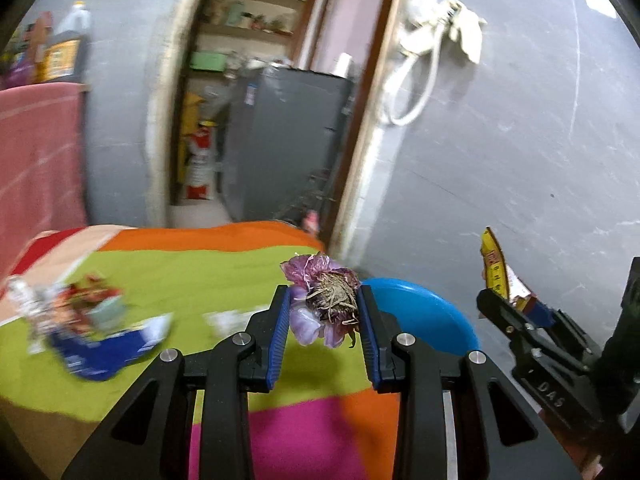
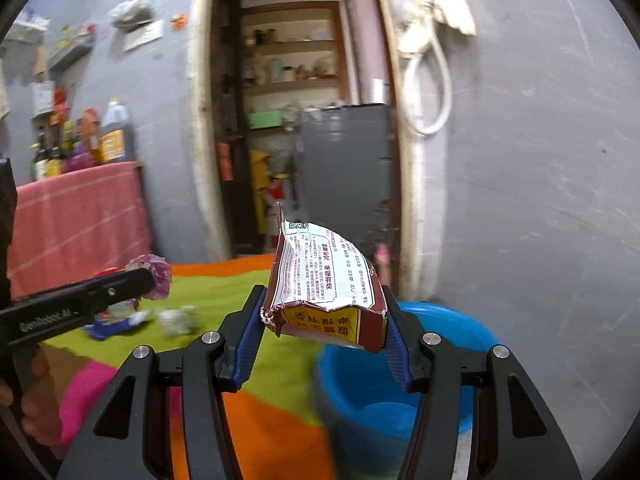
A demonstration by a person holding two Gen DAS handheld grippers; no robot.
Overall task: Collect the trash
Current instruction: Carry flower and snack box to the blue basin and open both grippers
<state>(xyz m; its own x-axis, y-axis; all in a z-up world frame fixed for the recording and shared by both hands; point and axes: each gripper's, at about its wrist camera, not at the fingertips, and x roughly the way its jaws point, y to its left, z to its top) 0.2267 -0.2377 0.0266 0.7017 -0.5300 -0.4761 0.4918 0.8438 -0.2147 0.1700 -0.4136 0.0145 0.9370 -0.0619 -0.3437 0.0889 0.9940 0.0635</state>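
Note:
My left gripper (image 1: 325,300) is shut on a purple onion scrap (image 1: 326,300) with dry roots, held in the air over the striped cloth near the blue bucket (image 1: 424,316). The same left gripper (image 2: 150,276) shows from the side at the left of the right wrist view. My right gripper (image 2: 325,308) is shut on a torn red and white wrapper (image 2: 326,280), just left of and above the blue bucket (image 2: 380,392). In the left wrist view, the right gripper (image 1: 510,300) appears at the right with the wrapper (image 1: 498,270) sticking up.
More trash lies on the green stripe of the cloth (image 1: 192,276): a blue wrapper (image 1: 100,352), a red scrap (image 1: 90,296) and crumpled clear plastic (image 1: 22,300). Behind are a grey wall, an open doorway (image 1: 260,100) and a pink towel (image 1: 36,160).

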